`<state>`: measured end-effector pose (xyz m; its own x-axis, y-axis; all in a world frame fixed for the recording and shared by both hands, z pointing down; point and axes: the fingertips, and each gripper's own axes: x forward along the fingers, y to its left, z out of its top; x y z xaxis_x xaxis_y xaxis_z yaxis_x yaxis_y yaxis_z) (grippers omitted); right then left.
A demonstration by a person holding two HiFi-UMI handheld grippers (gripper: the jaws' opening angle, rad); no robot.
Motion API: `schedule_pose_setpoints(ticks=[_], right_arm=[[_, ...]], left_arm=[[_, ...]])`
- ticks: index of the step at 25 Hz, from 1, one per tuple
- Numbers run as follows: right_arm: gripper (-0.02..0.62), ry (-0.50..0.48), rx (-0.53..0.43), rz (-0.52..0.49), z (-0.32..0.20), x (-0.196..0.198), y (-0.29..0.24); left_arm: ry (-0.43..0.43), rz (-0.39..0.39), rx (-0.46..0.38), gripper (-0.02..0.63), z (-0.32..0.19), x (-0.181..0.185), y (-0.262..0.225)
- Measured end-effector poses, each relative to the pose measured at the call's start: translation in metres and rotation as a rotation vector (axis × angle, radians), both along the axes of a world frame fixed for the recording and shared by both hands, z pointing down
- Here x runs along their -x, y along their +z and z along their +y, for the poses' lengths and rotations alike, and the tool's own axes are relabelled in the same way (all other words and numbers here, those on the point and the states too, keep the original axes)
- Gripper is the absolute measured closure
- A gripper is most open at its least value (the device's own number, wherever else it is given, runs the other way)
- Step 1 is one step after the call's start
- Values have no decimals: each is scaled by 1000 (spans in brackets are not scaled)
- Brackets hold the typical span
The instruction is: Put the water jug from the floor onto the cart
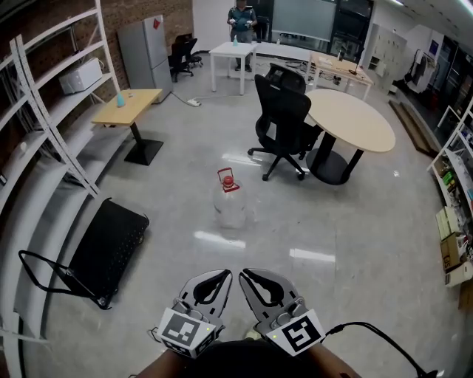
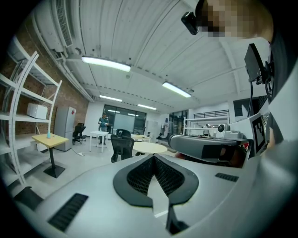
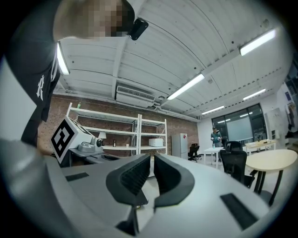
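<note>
Brick-walled office, grey floor (image 1: 332, 229), round surface (image 1: 355, 122) behind: one red-capped water jug (image 1: 230, 199) stands upright mid-floor, well apart from one black cart (image 1: 103, 251). Left tongs (image 1: 227, 274) and right tongs (image 1: 243, 274), both closed, empty. Only the head view shows jug and cart; gripper views catch ceiling lights (image 2: 105, 63).

A glossy grey floor (image 1: 347, 244) mirrored the ceiling's strip lights (image 2: 105, 63). White shelving (image 1: 44, 140) lined the brick wall (image 1: 140, 10) on the left, with a silver fridge (image 1: 145, 52) past its end. A small wooden table (image 1: 127, 107), a round beige table (image 1: 351, 118), a black office chair (image 1: 284, 122) and a white table (image 1: 233, 50) stood about the room. Large windows (image 1: 303, 16) closed the far end.
</note>
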<state>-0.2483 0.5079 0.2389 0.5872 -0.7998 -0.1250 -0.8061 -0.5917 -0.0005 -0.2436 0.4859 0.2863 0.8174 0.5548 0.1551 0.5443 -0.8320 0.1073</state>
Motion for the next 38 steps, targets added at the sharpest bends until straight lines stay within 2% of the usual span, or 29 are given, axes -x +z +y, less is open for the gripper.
schedule_pose_setpoints(ticks=[5, 10, 13, 15, 19, 24, 27, 29, 33, 38], right_arm=[[591, -37, -2, -8, 33, -23, 11], [591, -43, -8, -39, 50, -58, 23], [591, -43, -4, -54, 47, -87, 32], [591, -39, -3, -68, 43, -112, 38], [591, -33, 7, -81, 19, -171, 53], [591, -4, 18, -103, -27, -266, 69], [591, 24, 16, -110, -60, -323, 64], [591, 43, 23, -117, -77, -354, 58], [591, 60, 37, -136, -101, -400, 62], [591, 35, 51, -169, -125, -447, 78]], left_arm=[[-75, -34, -14, 603, 20, -26, 6], [-76, -37, -16, 603, 35, -56, 17], [-85, -63, -34, 603, 31, -88, 26], [-75, -57, -13, 603, 29, -111, 33], [-73, -64, -9, 603, 5, -172, 47], [-38, -58, -14, 603, -42, -269, 59], [-3, -20, -13, 603, -72, -328, 53], [-8, -32, -21, 603, -93, -361, 47], [1, -20, -9, 603, -116, -403, 50], [-20, -45, 9, 603, -136, -445, 67]])
